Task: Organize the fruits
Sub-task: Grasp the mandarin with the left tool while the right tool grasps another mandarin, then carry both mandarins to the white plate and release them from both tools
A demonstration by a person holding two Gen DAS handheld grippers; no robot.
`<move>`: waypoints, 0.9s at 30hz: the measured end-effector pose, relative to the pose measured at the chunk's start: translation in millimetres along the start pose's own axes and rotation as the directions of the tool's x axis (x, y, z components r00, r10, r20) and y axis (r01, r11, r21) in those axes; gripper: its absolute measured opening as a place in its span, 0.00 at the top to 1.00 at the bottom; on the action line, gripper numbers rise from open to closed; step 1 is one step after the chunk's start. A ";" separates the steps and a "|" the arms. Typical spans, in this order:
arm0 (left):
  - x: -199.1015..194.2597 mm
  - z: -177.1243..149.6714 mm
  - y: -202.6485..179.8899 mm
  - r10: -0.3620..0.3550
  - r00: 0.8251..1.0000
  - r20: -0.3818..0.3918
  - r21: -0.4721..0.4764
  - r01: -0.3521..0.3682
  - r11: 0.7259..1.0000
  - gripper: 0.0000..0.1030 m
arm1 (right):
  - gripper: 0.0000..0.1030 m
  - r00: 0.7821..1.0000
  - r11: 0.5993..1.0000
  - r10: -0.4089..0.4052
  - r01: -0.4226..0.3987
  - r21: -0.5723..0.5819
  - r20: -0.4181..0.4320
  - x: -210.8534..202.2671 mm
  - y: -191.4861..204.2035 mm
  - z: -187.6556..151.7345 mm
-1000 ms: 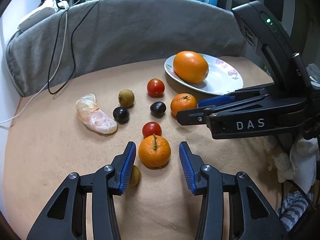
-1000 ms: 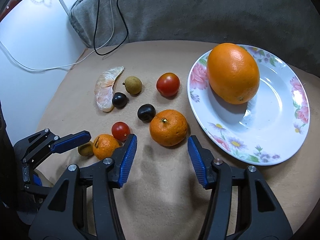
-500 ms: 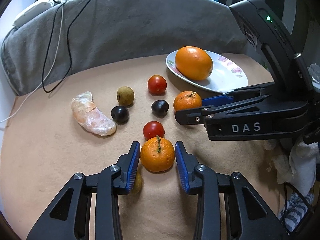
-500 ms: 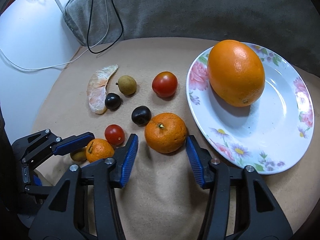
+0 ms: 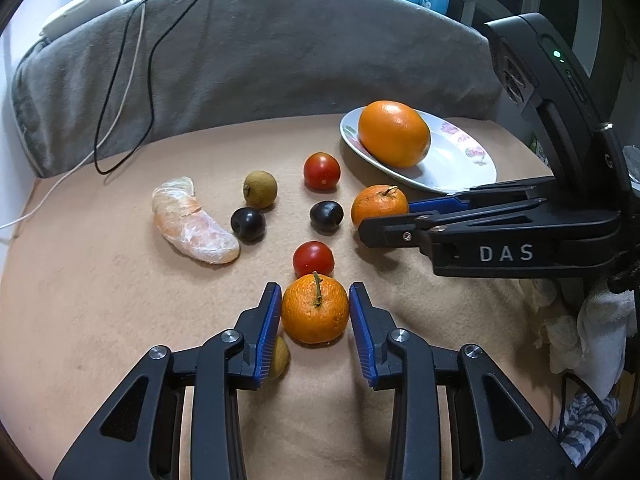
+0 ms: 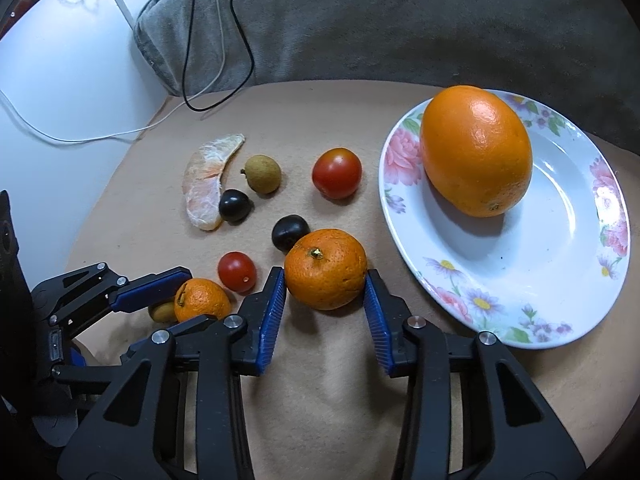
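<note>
My left gripper (image 5: 315,312) is shut on a small mandarin (image 5: 315,308) that rests on the tan cloth. My right gripper (image 6: 325,286) is shut on a second mandarin (image 6: 325,268), also on the cloth, just left of the floral plate (image 6: 560,264). A big orange (image 6: 476,150) lies on that plate. Two cherry tomatoes (image 5: 321,171) (image 5: 313,258), two dark grapes (image 5: 248,223) (image 5: 326,215), a brown longan (image 5: 260,189) and a peeled citrus segment (image 5: 192,222) lie loose on the cloth. Another longan (image 5: 280,356) is half hidden under my left finger.
A grey rolled blanket (image 5: 280,52) with black and white cables (image 5: 120,80) borders the far side. A white wall (image 6: 60,80) is at the left. White cloths (image 5: 600,328) hang at the right edge.
Both grippers moved forward around their mandarins and closed their fingers onto them; a second ago both were wide open and short of the fruit.
</note>
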State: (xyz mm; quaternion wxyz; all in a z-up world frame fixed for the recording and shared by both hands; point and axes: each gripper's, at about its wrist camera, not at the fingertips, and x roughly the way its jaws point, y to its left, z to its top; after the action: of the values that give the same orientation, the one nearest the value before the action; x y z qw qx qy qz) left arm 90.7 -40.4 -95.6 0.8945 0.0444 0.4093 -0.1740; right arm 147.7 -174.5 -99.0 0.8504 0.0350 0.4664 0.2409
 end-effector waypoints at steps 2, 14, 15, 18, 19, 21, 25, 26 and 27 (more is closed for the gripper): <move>-2.7 0.5 0.6 0.002 1.000 0.005 -0.007 -0.002 1.000 0.68 | 0.60 1.000 1.000 0.010 -0.010 -0.001 0.004 -3.2 0.1 -0.5; -16.2 12.8 -9.2 -0.006 0.997 0.076 -0.016 0.007 1.000 0.68 | 0.60 0.997 0.999 0.035 -0.034 -0.012 0.072 -44.1 -4.4 -1.1; -15.8 14.7 -11.0 -0.009 0.997 0.079 -0.015 0.010 1.000 0.68 | 0.60 0.996 0.999 0.033 -0.032 -0.009 0.078 -47.6 -7.5 -1.0; -15.2 20.9 -17.2 -0.020 0.996 0.091 -0.012 0.021 1.000 0.68 | 0.60 0.995 1.000 0.024 -0.024 0.004 0.092 -56.9 -18.1 -0.2; -15.6 22.7 -19.6 -0.025 0.995 0.095 -0.011 0.026 1.000 0.68 | 0.60 0.995 1.000 0.019 -0.020 0.010 0.098 -60.3 -22.5 0.0; -14.9 26.7 -23.7 -0.034 0.994 0.101 -0.011 0.035 0.999 0.68 | 0.60 0.994 1.000 0.011 -0.013 0.020 0.107 -66.5 -30.5 -0.1; -12.1 36.1 -34.2 -0.060 0.992 0.115 -0.005 0.061 0.998 0.68 | 0.60 0.992 0.999 -0.008 0.002 0.042 0.127 -77.3 -48.0 2.1; -10.3 38.8 -37.9 -0.067 0.991 0.117 -0.001 0.067 0.998 0.68 | 0.60 0.991 0.999 -0.015 0.009 0.048 0.132 -80.4 -53.5 2.6; -8.0 40.9 -41.3 -0.072 0.990 0.118 0.001 0.072 0.997 0.68 | 0.60 0.991 0.999 -0.020 0.013 0.053 0.135 -81.9 -57.2 3.8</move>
State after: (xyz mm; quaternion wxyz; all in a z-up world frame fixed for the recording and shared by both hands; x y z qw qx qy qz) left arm 100.8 -85.8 -60.0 0.9104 0.0177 0.3574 -0.2078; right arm 135.6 -260.5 -49.6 0.8809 0.0694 0.4140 0.2188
